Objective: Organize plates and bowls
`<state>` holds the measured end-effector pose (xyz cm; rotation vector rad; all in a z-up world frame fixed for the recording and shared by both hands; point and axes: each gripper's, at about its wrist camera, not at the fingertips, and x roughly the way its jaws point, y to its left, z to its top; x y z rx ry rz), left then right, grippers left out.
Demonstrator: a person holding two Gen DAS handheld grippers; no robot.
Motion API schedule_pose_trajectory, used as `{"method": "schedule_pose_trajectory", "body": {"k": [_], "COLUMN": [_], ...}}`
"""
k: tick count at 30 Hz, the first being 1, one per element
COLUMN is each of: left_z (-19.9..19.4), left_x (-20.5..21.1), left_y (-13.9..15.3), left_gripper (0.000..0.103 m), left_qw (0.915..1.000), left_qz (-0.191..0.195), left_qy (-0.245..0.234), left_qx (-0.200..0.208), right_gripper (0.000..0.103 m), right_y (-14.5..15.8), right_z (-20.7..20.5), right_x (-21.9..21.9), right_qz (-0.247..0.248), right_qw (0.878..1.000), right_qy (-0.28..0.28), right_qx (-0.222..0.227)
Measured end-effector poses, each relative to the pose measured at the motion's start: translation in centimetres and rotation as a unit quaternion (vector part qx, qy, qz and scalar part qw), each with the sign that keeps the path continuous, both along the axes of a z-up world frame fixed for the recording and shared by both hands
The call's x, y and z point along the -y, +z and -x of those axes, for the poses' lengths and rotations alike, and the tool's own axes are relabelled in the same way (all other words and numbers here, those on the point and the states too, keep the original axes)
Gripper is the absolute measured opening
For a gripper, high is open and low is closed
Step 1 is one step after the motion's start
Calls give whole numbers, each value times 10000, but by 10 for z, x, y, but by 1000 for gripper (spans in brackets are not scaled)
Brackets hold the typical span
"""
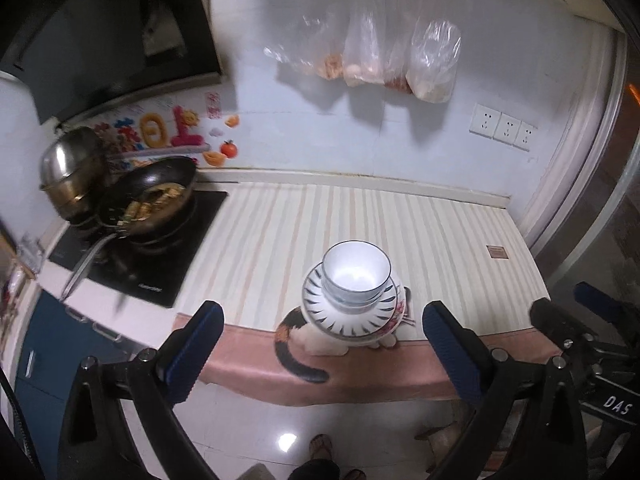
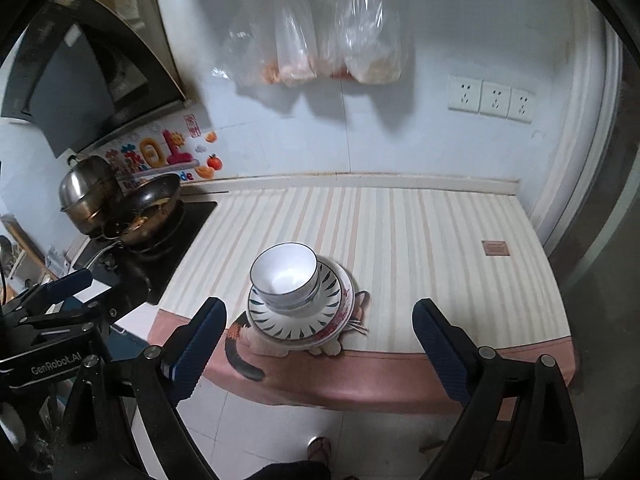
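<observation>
A white bowl (image 1: 356, 272) (image 2: 285, 274) with a thin dark rim sits nested in another bowl, on top of a plate (image 1: 320, 306) (image 2: 280, 326) with dark leaf marks. That plate rests on a flowered plate (image 1: 400, 308) (image 2: 346, 300). The stack stands near the front edge of the striped counter (image 1: 440, 220) (image 2: 420, 240). My left gripper (image 1: 324, 320) is open, held back from the counter over the floor, with nothing between its blue pads. My right gripper (image 2: 320, 318) is open too, likewise back from the stack and holding nothing. The right gripper's body shows at the right edge of the left wrist view.
A black cooktop (image 1: 192, 216) (image 2: 188, 220) at the left carries a pan of food (image 1: 156, 200) (image 2: 152, 208) and a steel pot (image 1: 72, 172) (image 2: 86, 192). Plastic bags (image 1: 432, 64) (image 2: 372, 40) hang on the wall above. Wall sockets (image 1: 504, 126) (image 2: 492, 98) are at the right. A person's feet show on the tiled floor below.
</observation>
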<state>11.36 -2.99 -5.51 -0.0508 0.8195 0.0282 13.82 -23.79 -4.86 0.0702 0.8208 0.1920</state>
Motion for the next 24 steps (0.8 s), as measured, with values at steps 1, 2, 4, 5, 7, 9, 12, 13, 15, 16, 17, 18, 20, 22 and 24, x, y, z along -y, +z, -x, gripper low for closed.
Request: {"method": "schedule_pose_trajectory", "body": {"k": [1,2,4,5,7,9,12,13,15,16,17,18,20,22,24], "left_z": [8,15,35,46,61,75,94,101,111,115,119,124,130,136,142], "left_x": [0,0,0,1,2,4,6,7,8,8,7,6,5,3,3], "left_y": [2,4,8,10,12,13,13,12,13,14,14,14,16,19,20], "left_gripper": [102,102,102,102,102,102,102,102,102,102,102,102,102,102,102], "left_qw": [10000,10000,9999,9998,9995,9992,9991,9991,9991,9990,9990,9989,9988,9985,9985], "left_qz": [-9,-4,46,42,-65,-136,-189,-202,-250,-269,-266,-258,-282,-283,-267], "left_qy": [28,62,125,164,266,316,329,327,309,313,318,334,339,364,364], "left_qx": [18,27,40,80,164,206,179,159,149,157,171,191,222,279,311], "right_gripper": [97,97,97,97,97,98,98,98,98,98,98,98,98,98,98], "right_y": [4,9,15,17,21,24,28,29,32,33,34,34,35,35,35], "right_z": [9,25,47,54,78,99,125,134,151,158,162,168,179,185,190], "right_x": [2,6,10,11,14,17,21,23,24,24,23,23,22,22,22], "right_qz": [2,7,42,69,204,255,274,247,238,242,251,259,232,231,220], "right_qw": [10000,9999,9998,9998,9994,9991,9989,9990,9987,9985,9984,9983,9984,9985,9985], "right_qy": [14,18,16,10,-43,-56,-76,-68,-73,-70,-65,-47,-3,11,15], "right_qx": [46,115,183,201,260,334,369,378,447,486,505,515,508,502,495]}}
